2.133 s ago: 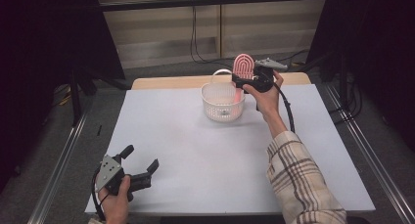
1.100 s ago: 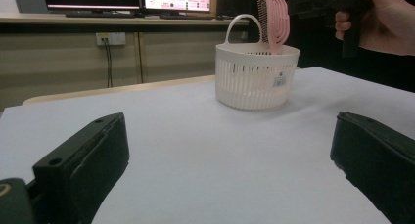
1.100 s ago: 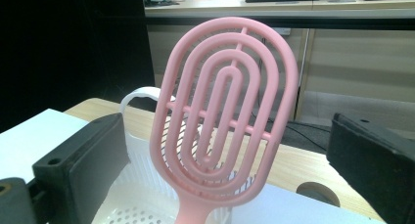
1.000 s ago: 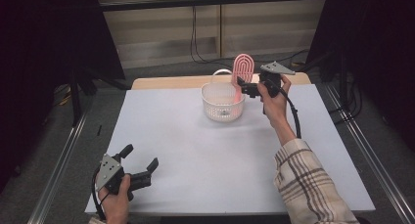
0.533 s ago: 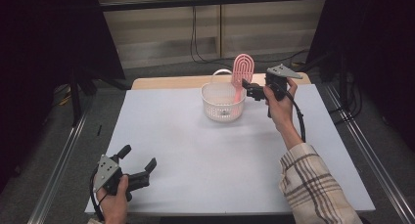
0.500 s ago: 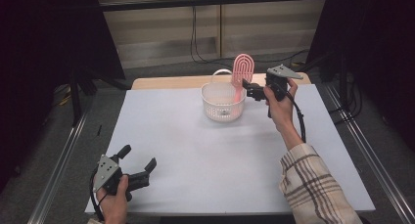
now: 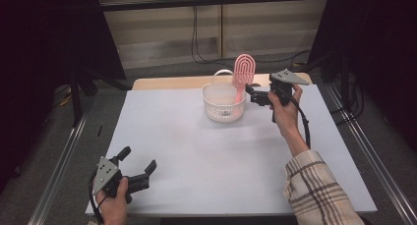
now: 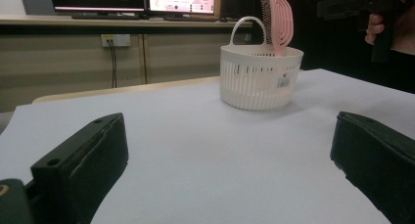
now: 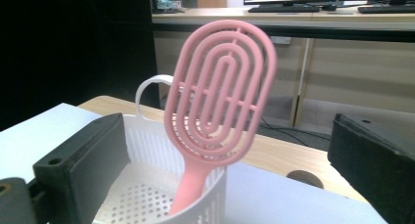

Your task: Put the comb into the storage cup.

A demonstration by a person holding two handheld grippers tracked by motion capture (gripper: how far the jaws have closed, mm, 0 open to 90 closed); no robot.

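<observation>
My right gripper (image 7: 252, 94) sits jaws apart, empty, just beside the white basket (image 7: 223, 103), where the pink hairbrush (image 9: 219, 99) stands handle-down, leaning on the rim, probably just dropped in. Left gripper (image 7: 136, 167) rests open near the table's front edge, out of the way.

Bare worktop (image 7: 221, 156) lies between my left gripper (image 7: 138, 167) and the white basket (image 7: 224, 101) (its handle arching behind), where a pink brush (image 7: 242, 72) juts above the rim, just before my right gripper (image 7: 250, 93).
</observation>
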